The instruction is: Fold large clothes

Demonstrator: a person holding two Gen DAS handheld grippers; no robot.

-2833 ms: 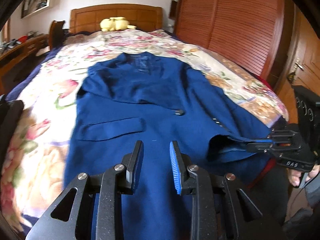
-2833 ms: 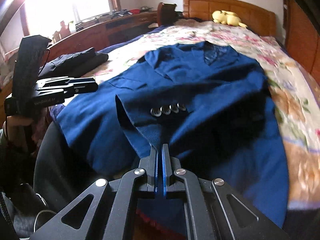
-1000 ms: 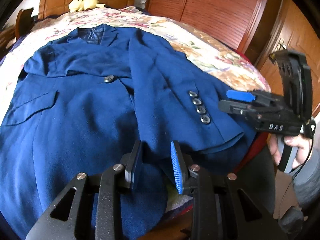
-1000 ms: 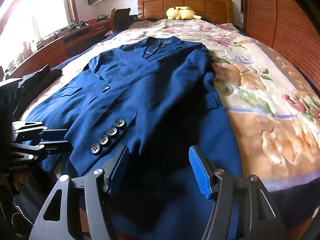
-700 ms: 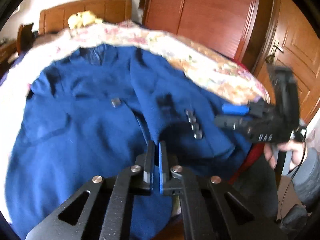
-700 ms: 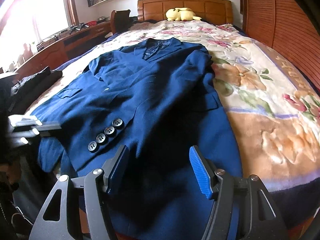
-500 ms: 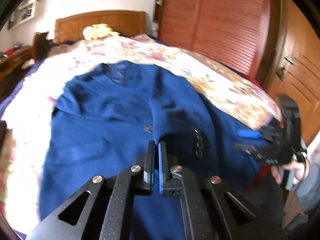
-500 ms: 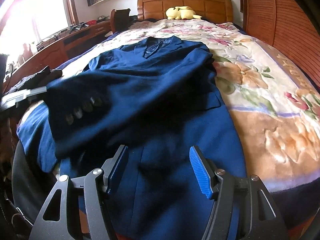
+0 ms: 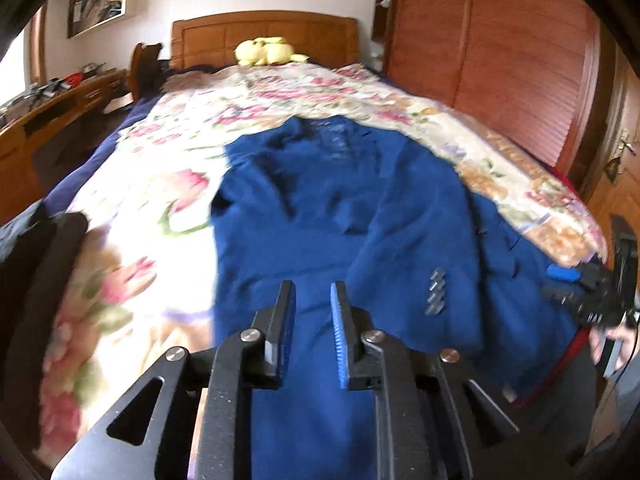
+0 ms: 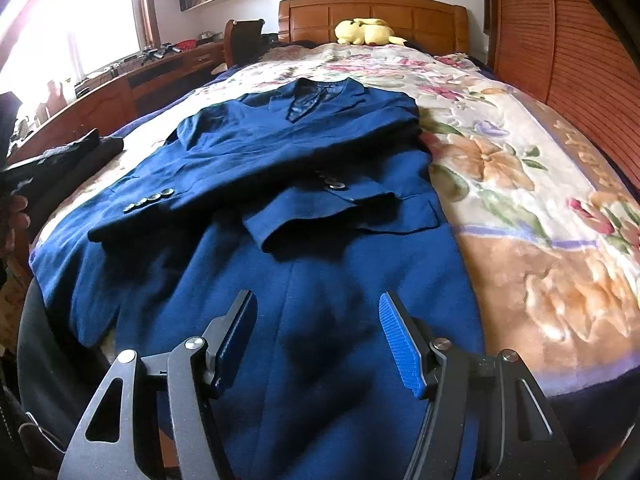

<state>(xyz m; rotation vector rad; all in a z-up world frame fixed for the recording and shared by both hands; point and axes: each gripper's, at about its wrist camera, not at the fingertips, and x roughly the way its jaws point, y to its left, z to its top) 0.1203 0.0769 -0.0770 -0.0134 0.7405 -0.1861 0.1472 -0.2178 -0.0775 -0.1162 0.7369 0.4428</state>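
The blue jacket (image 10: 320, 216) lies face up along the floral bedspread (image 10: 520, 184), collar toward the headboard (image 10: 372, 8), hem toward both tools — its long axis runs straight away from them. Both sleeves are crossed over its chest. The left gripper (image 9: 313, 304), its jaws just parted with nothing between them, hangs over the jacket's lower front; the right gripper (image 10: 316, 334) hangs wide apart, empty, above the hem. A louvred wardrobe (image 9: 500, 48) flanks the jacket's far side — a yellow plush toy (image 10: 366, 32) sits beyond its collar.

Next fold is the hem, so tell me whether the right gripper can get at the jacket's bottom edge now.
Probably yes: the right gripper hovers open just above the jacket's lower part, with nothing lying over the cloth there.
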